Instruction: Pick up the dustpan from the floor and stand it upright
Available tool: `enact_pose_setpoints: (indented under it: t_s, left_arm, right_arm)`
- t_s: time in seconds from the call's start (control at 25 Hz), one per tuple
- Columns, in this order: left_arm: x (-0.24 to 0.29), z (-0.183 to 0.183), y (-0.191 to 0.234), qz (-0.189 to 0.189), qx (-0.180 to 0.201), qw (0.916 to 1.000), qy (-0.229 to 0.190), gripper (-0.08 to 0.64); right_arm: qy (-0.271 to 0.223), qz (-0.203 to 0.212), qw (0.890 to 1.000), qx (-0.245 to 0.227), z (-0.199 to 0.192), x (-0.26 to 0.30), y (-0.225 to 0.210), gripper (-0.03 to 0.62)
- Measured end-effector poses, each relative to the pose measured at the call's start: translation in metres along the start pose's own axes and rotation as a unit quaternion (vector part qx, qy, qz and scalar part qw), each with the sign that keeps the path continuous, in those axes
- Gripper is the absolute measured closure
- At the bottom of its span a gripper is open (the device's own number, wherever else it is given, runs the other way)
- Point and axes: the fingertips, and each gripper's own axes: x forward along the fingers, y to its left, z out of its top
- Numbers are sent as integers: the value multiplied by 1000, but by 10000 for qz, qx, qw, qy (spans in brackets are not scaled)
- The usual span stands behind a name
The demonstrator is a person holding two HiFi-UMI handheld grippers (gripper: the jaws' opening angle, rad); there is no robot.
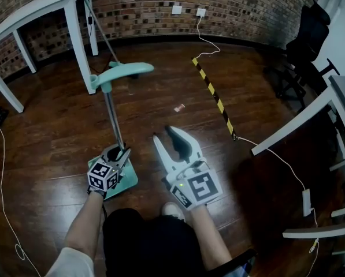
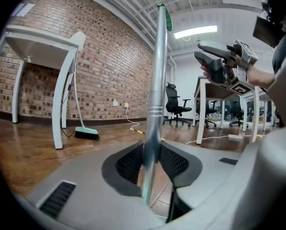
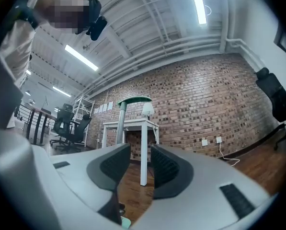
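Floorboards (image 1: 56, 154) of dark wood fill the head view. The dustpan (image 1: 128, 182) sits on them just ahead of the person, its metal pole (image 1: 112, 115) rising nearly upright to a teal handle (image 1: 123, 71). The left gripper (image 1: 119, 156) is at the foot of that pole. Its marker cube covers most of the pan, so nothing can be told of what lies inside. Just beside it, the right gripper (image 1: 163, 136) points away from the person with its jaws spread and nothing between them. Beyond stand a white table (image 1: 45, 4), a strip of yellow-and-black tape (image 1: 212, 91) and a white cable (image 1: 276, 157), all well apart from the pan. An office chair (image 1: 308, 39) stands at the far right.

From the left gripper view, the left gripper (image 2: 152, 153) has both dark pads pressed against the pole (image 2: 155, 95), which runs up between them (the head view hides this contact). A broom (image 2: 86, 133) leans at the table's leg (image 2: 61, 95), and the right gripper (image 2: 199, 51) hovers high at the right.

Looking along the right gripper (image 3: 140, 164), its jaws stand partly apart and empty. The table (image 3: 142, 128) shows through the gap, and the handle (image 3: 133, 100) to the left.
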Motion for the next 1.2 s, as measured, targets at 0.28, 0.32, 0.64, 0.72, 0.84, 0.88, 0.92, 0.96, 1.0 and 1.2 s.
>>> enact_pose_setpoints:
  t_s: [0.28, 0.32, 0.64, 0.72, 0.84, 0.88, 0.92, 0.96, 1.0, 1.2]
  left_arm:
    - [-42, -32, 7, 573, -553, 9968, 80, 400]
    - [-53, -35, 8, 704, -651, 9953, 136, 400]
    - [-144, 86, -10, 1301, -1031, 9859, 205, 569]
    - [-162, 144, -16, 1371, -864, 9865, 220, 569]
    - [-197, 240, -21, 1508, -606, 9865, 191, 569]
    - [-210, 274, -22, 1536, -506, 9867, 170, 569]
    - [-223, 308, -23, 1561, -382, 9869, 152, 569]
    - [-236, 342, -24, 1595, -243, 9868, 132, 569]
    - [-251, 375, -24, 1649, -110, 9862, 100, 568]
    - [-345, 529, -27, 2092, 238, 9775, -114, 568]
  right_arm:
    - [162, -169, 9986, -478, -2, -15, -15, 459]
    - [169, -207, 9975, -651, 5, -17, -19, 480]
    - [1056, -481, 9862, -1180, 122, -21, -86, 597]
    - [930, -467, 9867, -1249, 178, -14, -99, 605]
    - [606, -272, 9919, -1078, 262, -1, -98, 609]
    - [613, -176, 9933, -961, 284, -1, -93, 609]
    - [661, -81, 9939, -874, 303, -1, -88, 609]
    - [727, -4, 9940, -817, 321, -3, -84, 609]
    - [795, 41, 9938, -773, 340, -6, -82, 609]
    - [1758, 10, 9792, -1016, 441, -27, -97, 609]
